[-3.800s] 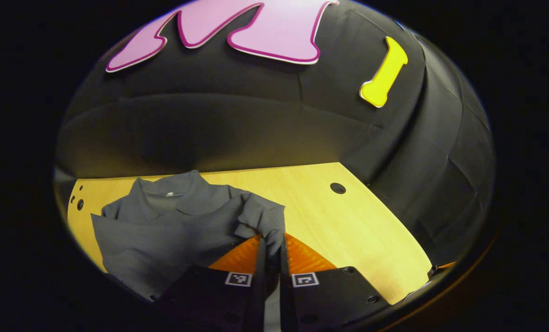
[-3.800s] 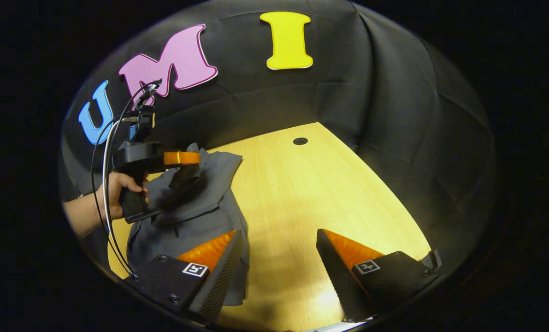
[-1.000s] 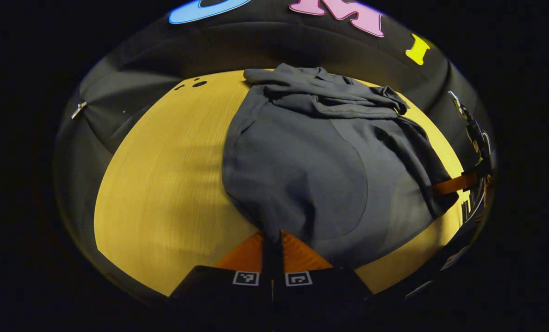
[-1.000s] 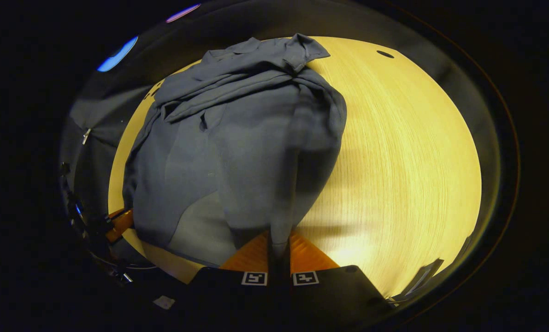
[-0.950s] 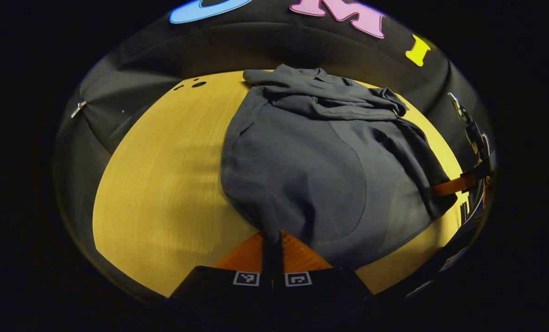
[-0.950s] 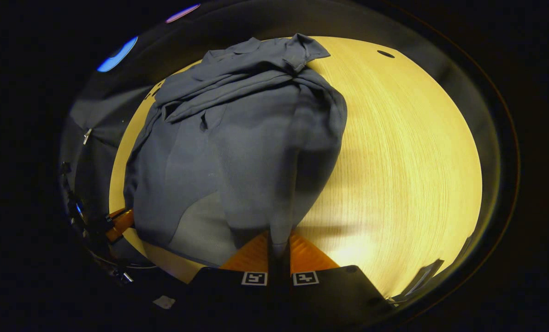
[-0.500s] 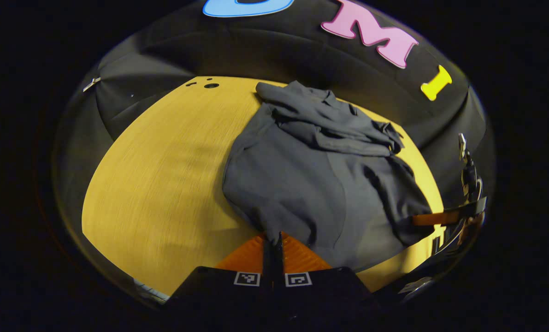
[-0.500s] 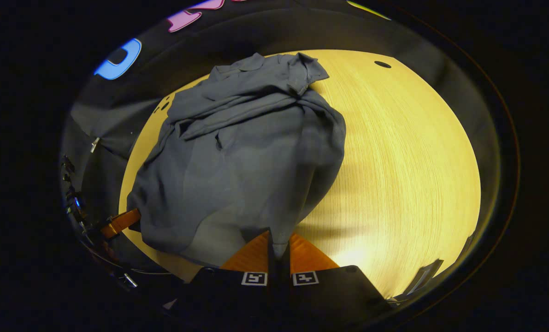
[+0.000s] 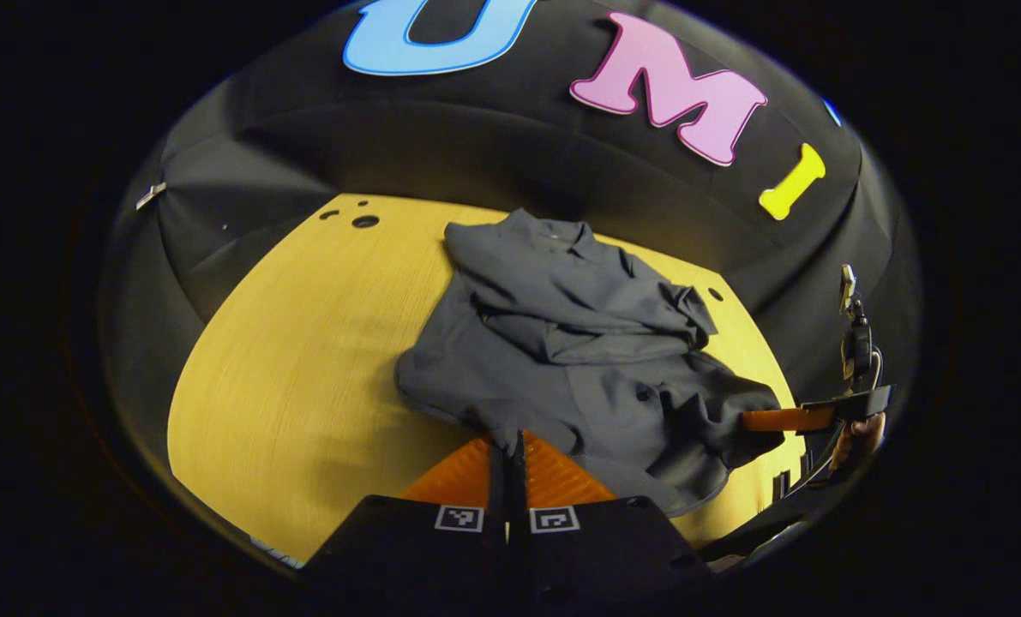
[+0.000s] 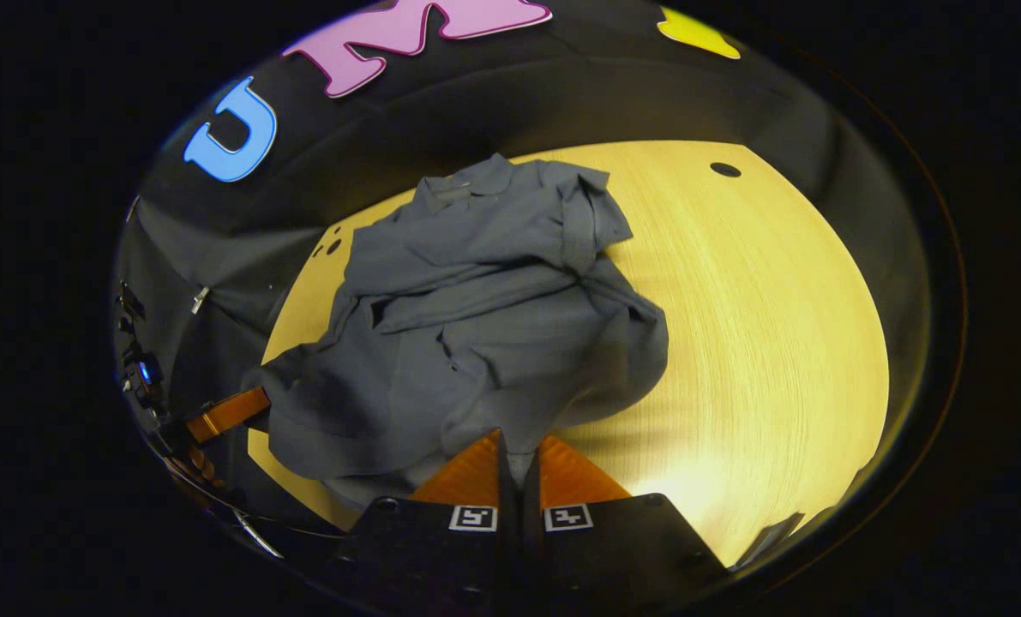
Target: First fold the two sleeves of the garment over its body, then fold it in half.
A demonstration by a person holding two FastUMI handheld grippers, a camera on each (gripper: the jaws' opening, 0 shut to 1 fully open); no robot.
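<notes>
Your left gripper (image 9: pixel 507 446) has its jaws pressed together on the near hem of the grey polo shirt (image 9: pixel 561 343), at the hem's left corner, and your right gripper (image 10: pixel 519 450) has its jaws clamped the same way on the other hem corner. Holding both corners at once lets you carry the whole bottom edge as one line, which is what the half-fold needs. The cloth between the two pinches hangs slack and bunches rather than lying flat, so the hem reads as lifted off the counter (image 9: pixel 304 343), though the fisheye makes the height hard to judge.

Further out, the shirt sits mid-counter with its collar (image 10: pixel 467 184) toward the booth wall. The sleeves (image 9: pixel 596 330) lie folded across the chest as a rumpled band below the collar, so the first step looks done. In the left gripper view your other gripper shows at the right edge, with a hand (image 9: pixel 857 433) behind it.

Against the frame a second ago, the body panel is no longer stretched long and smooth toward you; it has shortened and wrinkled as both grippers have travelled forward toward the collar. The counter's far edge and more of the wall now show, which fits both tools tipping up as they advance. The fold is underway, not yet laid.
</notes>
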